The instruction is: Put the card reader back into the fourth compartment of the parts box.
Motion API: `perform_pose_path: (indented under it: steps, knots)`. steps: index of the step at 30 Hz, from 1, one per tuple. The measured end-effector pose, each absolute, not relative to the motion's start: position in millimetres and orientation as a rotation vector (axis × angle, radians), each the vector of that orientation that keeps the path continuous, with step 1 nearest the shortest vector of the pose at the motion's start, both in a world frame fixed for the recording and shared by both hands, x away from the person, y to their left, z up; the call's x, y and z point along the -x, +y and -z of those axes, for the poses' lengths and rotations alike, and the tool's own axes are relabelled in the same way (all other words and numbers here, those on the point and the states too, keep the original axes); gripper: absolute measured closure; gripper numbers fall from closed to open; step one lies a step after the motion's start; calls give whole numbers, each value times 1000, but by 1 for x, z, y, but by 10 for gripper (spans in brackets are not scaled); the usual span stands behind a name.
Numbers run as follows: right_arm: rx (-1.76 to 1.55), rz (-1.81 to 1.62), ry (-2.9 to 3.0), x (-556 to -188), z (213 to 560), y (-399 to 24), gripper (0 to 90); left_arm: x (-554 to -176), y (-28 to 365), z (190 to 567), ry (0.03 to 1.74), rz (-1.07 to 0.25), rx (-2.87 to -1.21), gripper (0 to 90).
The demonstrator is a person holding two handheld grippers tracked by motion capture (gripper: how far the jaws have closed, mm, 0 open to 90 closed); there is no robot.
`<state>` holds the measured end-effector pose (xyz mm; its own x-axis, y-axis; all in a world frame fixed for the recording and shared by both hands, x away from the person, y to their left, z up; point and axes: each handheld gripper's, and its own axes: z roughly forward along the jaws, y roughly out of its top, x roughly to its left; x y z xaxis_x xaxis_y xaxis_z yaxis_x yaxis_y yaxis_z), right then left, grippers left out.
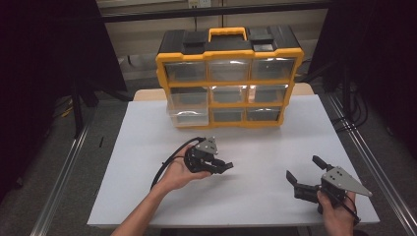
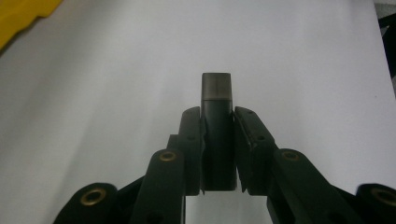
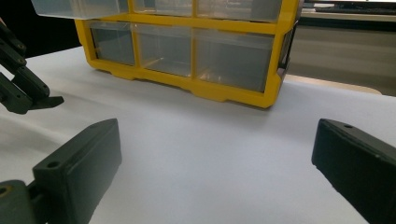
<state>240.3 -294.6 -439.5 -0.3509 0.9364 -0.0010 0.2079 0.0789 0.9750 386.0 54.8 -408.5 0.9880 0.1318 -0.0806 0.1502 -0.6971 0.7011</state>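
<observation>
My left gripper (image 1: 227, 167) hovers over the middle of the white table, pointing right. In the left gripper view the left gripper (image 2: 217, 116) is shut on a small dark upright piece (image 2: 216, 88) with a greyer tip that sticks out past the fingers. My right gripper (image 1: 302, 168) stands open near the front right of the table with nothing between its jaws; in the right gripper view the right gripper (image 3: 215, 163) faces the yellow organiser (image 3: 219, 88). The left gripper's fingers (image 3: 28, 95) appear at that view's left edge.
A yellow and black organiser (image 1: 228, 82) with clear drawers stands at the back of the white table (image 1: 275, 147). Its bottom-left drawer (image 1: 189, 116) is pulled out a little. Metal rails run along both sides of the table.
</observation>
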Motion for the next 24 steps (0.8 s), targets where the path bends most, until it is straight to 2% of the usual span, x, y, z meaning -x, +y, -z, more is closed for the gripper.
perform_pose_path:
  steps: [24]
  knots:
    - [-1150,-1332,1653,-239,439,-295,14,-384,75,392,260,-25,-2228,738]
